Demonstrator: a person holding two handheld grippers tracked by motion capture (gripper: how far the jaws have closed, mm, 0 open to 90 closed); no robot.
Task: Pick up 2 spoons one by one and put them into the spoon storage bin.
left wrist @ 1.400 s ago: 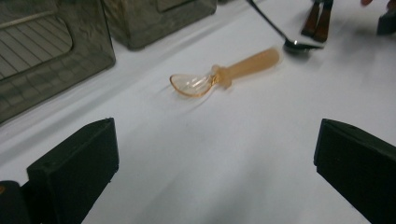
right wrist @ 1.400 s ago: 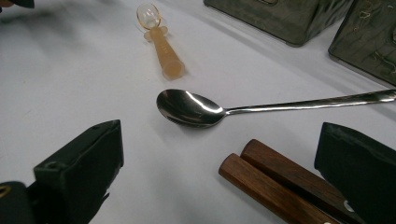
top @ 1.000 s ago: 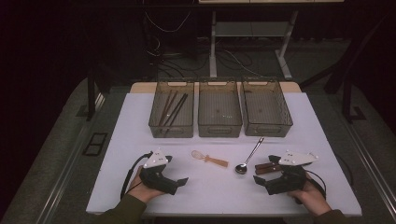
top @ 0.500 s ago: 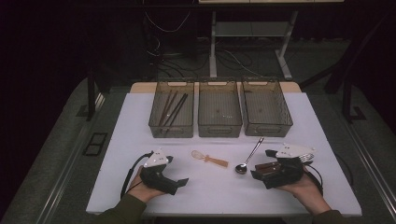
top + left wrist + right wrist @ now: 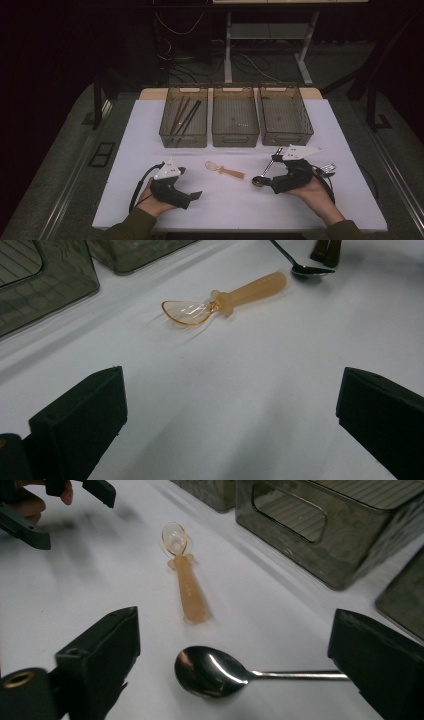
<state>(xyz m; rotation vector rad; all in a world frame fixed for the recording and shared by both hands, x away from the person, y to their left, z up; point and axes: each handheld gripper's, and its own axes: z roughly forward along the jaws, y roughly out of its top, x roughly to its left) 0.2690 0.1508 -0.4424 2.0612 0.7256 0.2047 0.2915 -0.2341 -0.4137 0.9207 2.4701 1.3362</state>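
Note:
A metal spoon [image 5: 258,180] lies on the white table, its bowl toward me; in the right gripper view the spoon [image 5: 210,670] rests flat between the jaws. My right gripper [image 5: 273,183] [image 5: 235,630] is open; its jaws have just been closing slightly around the spoon's bowl without touching it. Left of it lies a translucent orange plastic spoon [image 5: 224,170] [image 5: 225,299] [image 5: 186,580]. My left gripper [image 5: 192,196] [image 5: 230,425] rests open at the front left, nothing between its jaws, pointing toward the orange spoon.
Three dark see-through bins stand in a row at the back: the left bin [image 5: 183,140] holds dark chopsticks [image 5: 185,117], beside it the middle bin [image 5: 235,139] and the right bin [image 5: 287,137]. The white table [image 5: 125,165] ends just in front of my hands.
My right hand has moved away from me and slightly left, bringing its jaws to either side of the metal spoon's bowl. The left hand has stayed put.

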